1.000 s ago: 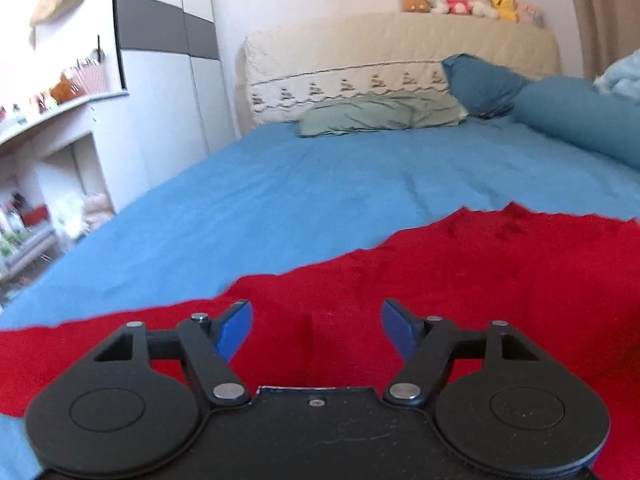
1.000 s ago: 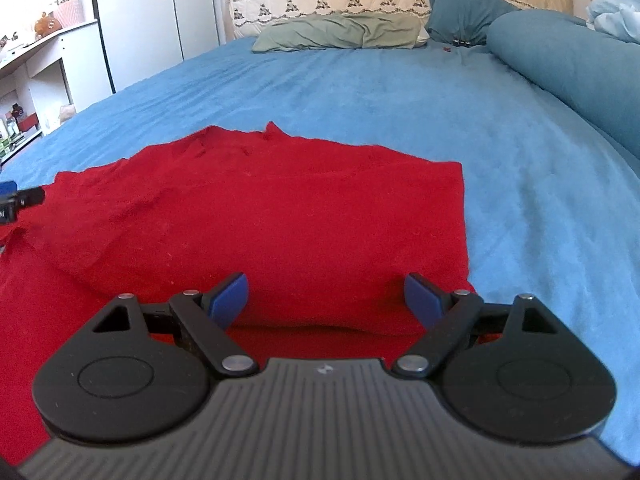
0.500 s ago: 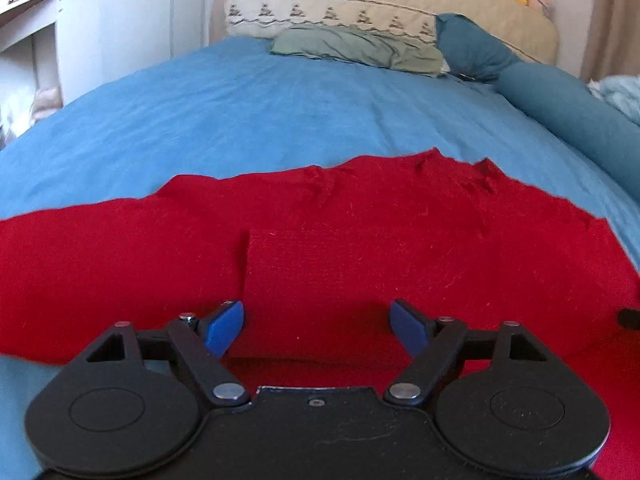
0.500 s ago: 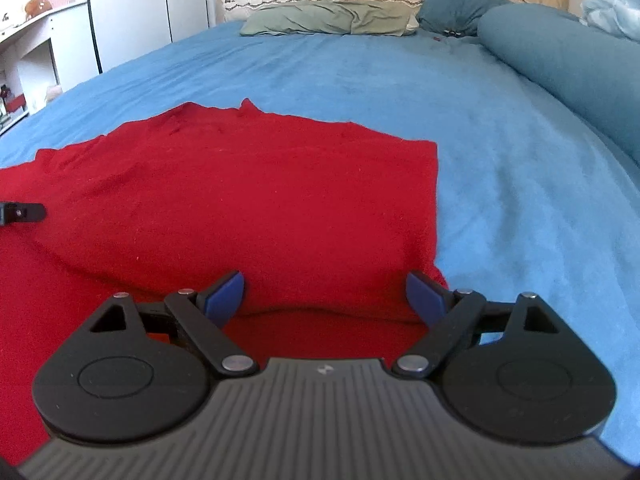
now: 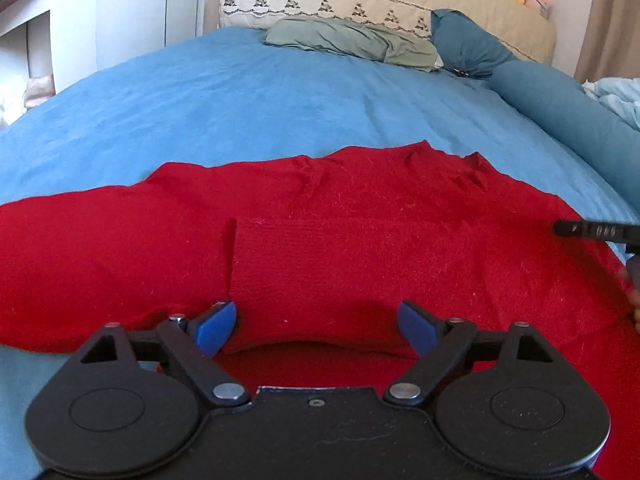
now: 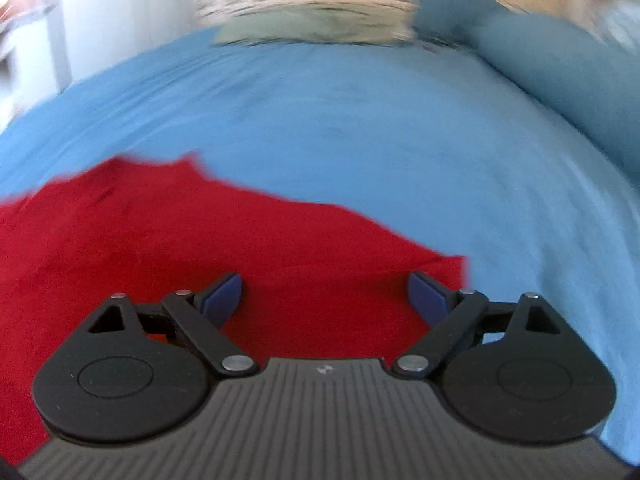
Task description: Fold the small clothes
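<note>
- Bed [image 5: 280, 92]: our landmark. Blue cover, soft and a bit napped, so we expect cloth to drag on it rather than slide freely.
- Red garment [image 5: 360, 240]: lies spread across the near end of the bed, well short of the green pillow [image 5: 352, 42] at the head. A folded-over layer sits on top, with a raised near edge and a vertical crease on its left side.
- Handling, our read: light knit, floppy, no stiffness, slightly fuzzy. It won't break, but it bunches, stretches and clings to the cover. Lift it clear instead of dragging it.
- Where to grip, our read: corners and the doubled near edge. Two layers give the pads more to bite. Pinching mid-panel would just tent it.
- Right corner of the garment [image 6: 452, 268]: sits toward the bed's right side, just ahead of the right tool's right finger. Good pick point.
- Left gripper [image 5: 316, 326]: over the near edge of the folded layer, jaws wide and opening further; red cloth lies under and between the pads, nothing pinched.
- Right gripper [image 6: 326, 296]: jaws spread wide above the garment's right end, holding nothing; view is motion-blurred.
- Right tool's finger [image 5: 588, 230]: pokes into the left view above the garment's right side; we can't tell if it touches.
</note>
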